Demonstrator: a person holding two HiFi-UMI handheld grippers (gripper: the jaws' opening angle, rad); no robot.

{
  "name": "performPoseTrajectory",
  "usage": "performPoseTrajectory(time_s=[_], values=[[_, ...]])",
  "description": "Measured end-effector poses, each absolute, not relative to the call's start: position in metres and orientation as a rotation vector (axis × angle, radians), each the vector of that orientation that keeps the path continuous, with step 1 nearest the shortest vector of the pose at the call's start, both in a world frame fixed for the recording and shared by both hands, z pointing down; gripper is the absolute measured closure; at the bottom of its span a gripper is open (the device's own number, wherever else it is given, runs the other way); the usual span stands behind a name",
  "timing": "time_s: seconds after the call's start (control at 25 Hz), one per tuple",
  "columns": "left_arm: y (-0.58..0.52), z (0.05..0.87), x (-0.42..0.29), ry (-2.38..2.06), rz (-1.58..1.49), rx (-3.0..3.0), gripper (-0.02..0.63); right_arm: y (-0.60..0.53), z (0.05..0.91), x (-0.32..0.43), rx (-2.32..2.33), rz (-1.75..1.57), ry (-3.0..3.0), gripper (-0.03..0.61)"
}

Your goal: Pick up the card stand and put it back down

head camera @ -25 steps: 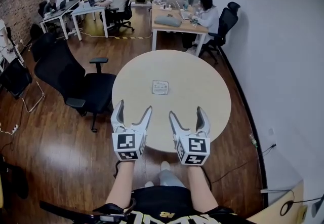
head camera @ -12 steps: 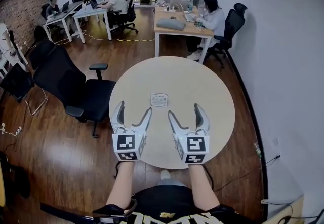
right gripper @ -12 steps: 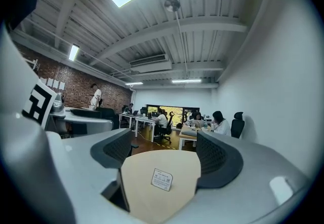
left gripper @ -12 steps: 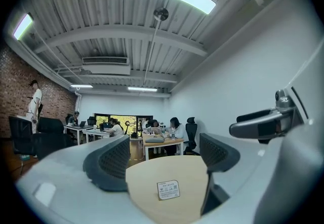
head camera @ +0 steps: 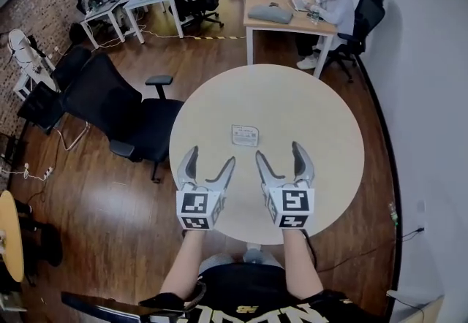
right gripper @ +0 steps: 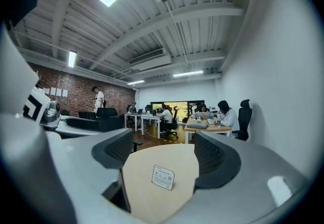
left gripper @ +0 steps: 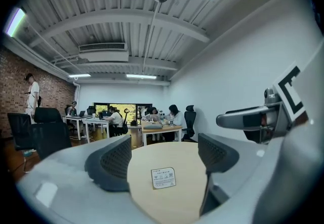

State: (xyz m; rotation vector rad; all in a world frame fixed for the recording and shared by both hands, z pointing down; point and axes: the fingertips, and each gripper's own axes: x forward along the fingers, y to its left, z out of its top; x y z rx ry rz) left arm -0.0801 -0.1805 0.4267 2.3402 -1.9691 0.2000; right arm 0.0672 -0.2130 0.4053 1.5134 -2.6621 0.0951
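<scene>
The round desk (head camera: 314, 102) is lying bare out to its rim. At its near edge, the left claw (head camera: 210, 158) is hovering wide and empty; the right claw (head camera: 281, 153), narrower, has just been closing on nothing. The card stand (head camera: 245, 135) is standing upright near centre, ahead of both.

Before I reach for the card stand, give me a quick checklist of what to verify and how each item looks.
1. Card stand standing on the round table: ok.
2. Nothing on the tabletop between the grippers and the stand: ok.
3. Left hand-held gripper empty, jaws apart: ok.
4. Right hand-held gripper empty: ok. Its jaws have just been closing with nothing between them, and they stand apart.
5. Right gripper's gap wide enough for the stand: cannot tell.
6. A gripper at the stand: not ok. Both are short of it, with no contact.
</scene>
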Motion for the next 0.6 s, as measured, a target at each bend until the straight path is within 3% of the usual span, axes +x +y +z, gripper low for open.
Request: performPoseTrajectory(time_s=[0.6], values=[[-0.218,0.500,-0.071,-1.780,0.402,2.347,0.196,-0.239,0.478,0.057,1.419,0.259,-2.545,0.192]])
